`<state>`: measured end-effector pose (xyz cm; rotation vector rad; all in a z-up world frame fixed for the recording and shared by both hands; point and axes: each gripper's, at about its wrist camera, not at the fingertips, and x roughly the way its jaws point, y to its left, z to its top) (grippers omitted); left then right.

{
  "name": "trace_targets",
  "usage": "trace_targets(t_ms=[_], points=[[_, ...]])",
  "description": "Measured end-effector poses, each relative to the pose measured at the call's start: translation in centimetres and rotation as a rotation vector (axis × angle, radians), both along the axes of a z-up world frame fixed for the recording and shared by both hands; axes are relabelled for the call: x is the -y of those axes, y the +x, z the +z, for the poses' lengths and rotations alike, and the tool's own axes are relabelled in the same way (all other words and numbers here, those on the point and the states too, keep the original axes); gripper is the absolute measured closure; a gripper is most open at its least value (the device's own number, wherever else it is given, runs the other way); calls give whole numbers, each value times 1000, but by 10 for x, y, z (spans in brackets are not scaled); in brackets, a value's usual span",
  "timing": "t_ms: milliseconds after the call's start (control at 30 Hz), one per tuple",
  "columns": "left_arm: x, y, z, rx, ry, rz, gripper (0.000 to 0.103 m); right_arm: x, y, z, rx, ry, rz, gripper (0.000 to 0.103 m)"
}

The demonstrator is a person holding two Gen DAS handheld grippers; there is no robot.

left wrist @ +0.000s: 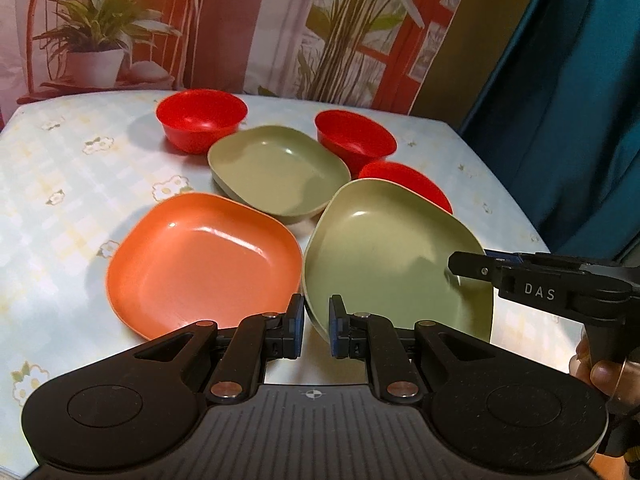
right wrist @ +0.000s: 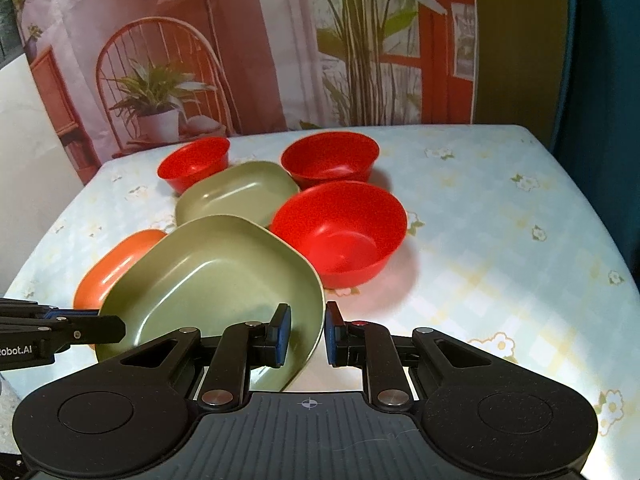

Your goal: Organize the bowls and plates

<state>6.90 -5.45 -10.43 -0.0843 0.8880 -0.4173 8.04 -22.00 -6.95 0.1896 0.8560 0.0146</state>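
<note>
Left wrist view looks down a slope at the table (left wrist: 60, 184), which has a pale cloth with small flowers. The left gripper (left wrist: 317, 326) sits at 6 o'clock in this view and pinches the near rim of a green plate (left wrist: 384, 260), with one pad inside the rim and one outside. The right gripper (left wrist: 464, 267) reaches in from 3 o'clock and pinches the same plate on its right rim. So both grippers hold this one plate, and it looks tilted, with its near edge lifted off the cloth. A bit of a hand (left wrist: 596, 372) shows at 4 o'clock, wrapped around the right gripper's handle.

An orange plate (left wrist: 200, 264) lies just beside the held plate, at its 9 o'clock. A second green plate (left wrist: 276, 172) lies at its 11 o'clock. Three red bowls stand farther back: a far left bowl (left wrist: 200, 118), a far right bowl (left wrist: 354, 138), and a near bowl (left wrist: 408, 184) half hidden behind the held plate.

Right wrist view shows the same grip from the other side. Here the right gripper (right wrist: 306, 334) is at 6 o'clock and its pads press the plate's rim between them. The left gripper (right wrist: 116, 328) comes in from 9 o'clock. This view shows the whole near bowl, open and upright, just beside the held plate at its 1 o'clock. It hides most of the orange plate behind the held plate. Only the left wrist view shows the hand.
</note>
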Motion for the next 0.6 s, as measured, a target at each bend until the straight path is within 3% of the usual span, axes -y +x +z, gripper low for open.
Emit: trace_targets(t_ms=[600], points=[[-55,22,19,36,-18,87,89,-46,29,15,-8,59,79,86]])
